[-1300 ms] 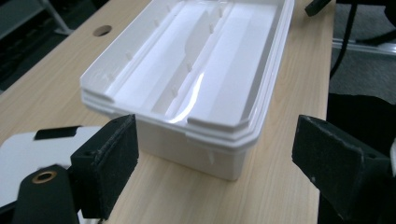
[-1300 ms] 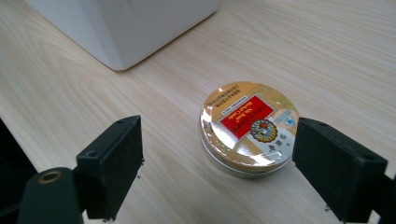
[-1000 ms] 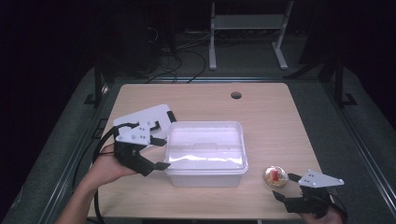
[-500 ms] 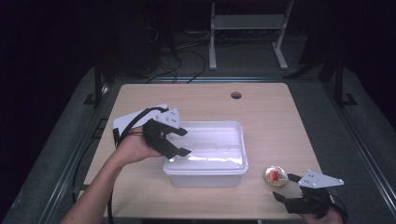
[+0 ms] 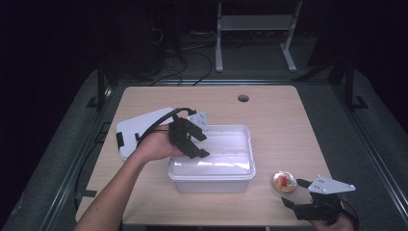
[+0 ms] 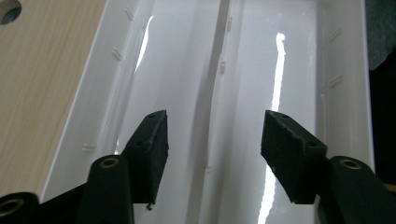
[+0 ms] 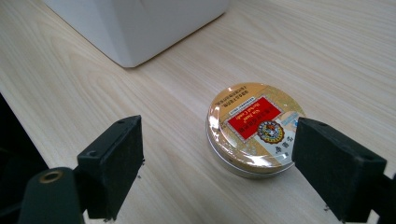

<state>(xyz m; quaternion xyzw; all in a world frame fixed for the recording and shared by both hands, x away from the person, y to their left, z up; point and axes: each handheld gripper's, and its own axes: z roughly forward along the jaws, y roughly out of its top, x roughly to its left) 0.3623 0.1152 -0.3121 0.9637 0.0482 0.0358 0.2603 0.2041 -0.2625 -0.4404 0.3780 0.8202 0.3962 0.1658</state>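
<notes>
High view: left gripper (image 5: 199,144) over the open white tub (image 5: 211,178), right gripper (image 5: 297,192) waiting by the round tin (image 5: 282,182).

Left jaws, which have just been closing, stand half apart, nothing between them, above the tub's bare inside. Right jaws stand wide, flanking the tin (image 7: 254,128) on the table (image 5: 288,130) without touching. That tin looks light, stiff and slick-lidded; I'd pinch it across its rim sides. The tub's lid (image 5: 139,127) lies beside it.

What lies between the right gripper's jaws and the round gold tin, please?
Only bare wooden table. In the right gripper view, the round gold tin sits just ahead of the open right gripper, nearer one jaw, untouched.
</notes>
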